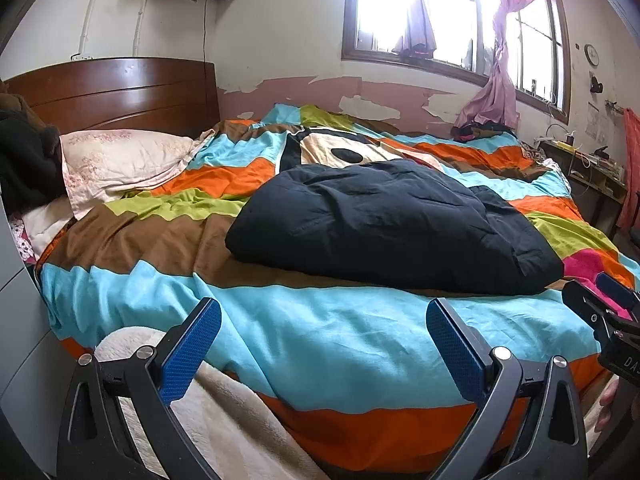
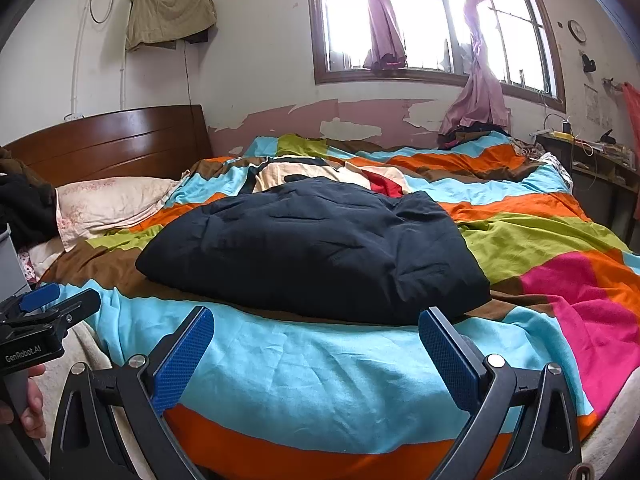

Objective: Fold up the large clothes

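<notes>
A folded dark navy padded garment (image 1: 392, 224) is laid on the striped multicoloured quilt (image 1: 304, 332); left gripper (image 1: 324, 344) and right gripper (image 2: 316, 352) are held wide open, nothing gripped.

A bare strip of striped bedspread (image 2: 312, 364) is left in front of the dark folded garment (image 2: 316, 252); behind the garment, passage is blocked by the wall; beside it, by the pillow (image 1: 124, 160).

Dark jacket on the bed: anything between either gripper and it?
Nothing visible. Only bare striped bedspread lies between the open left gripper, the open right gripper and the dark jacket.
</notes>
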